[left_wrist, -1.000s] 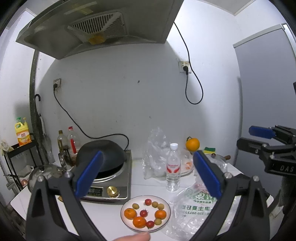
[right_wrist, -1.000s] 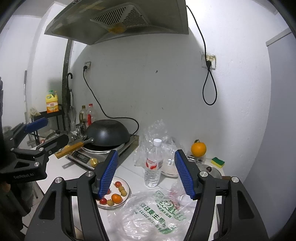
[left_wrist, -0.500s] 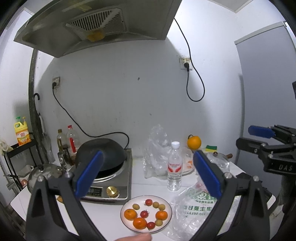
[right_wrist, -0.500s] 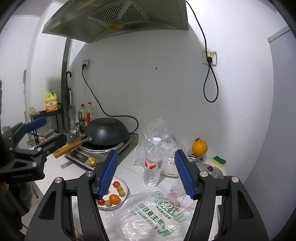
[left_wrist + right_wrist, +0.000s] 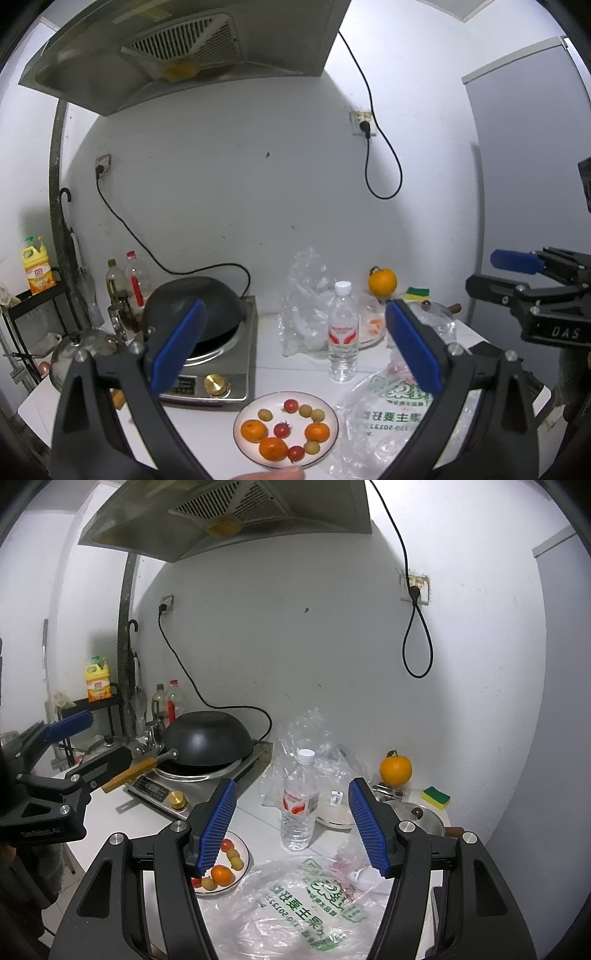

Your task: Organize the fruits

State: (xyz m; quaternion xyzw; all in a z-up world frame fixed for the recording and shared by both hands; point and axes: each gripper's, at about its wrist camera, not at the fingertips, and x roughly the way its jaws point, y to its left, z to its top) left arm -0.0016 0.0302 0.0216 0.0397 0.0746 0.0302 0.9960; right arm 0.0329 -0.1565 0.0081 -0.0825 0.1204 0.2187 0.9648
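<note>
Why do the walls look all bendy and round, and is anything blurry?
Both wrist views use a fisheye lens, so the pipe and door curve and the corners go black; left wrist view: the plate of fruit looks sharp under flat light; right wrist view: the bag shows soft glare, and the wok stays crisp.

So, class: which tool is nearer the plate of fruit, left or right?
Left. The left tool hangs over the plate of fruit; the right tool hangs over the plastic bag beside it.
</note>
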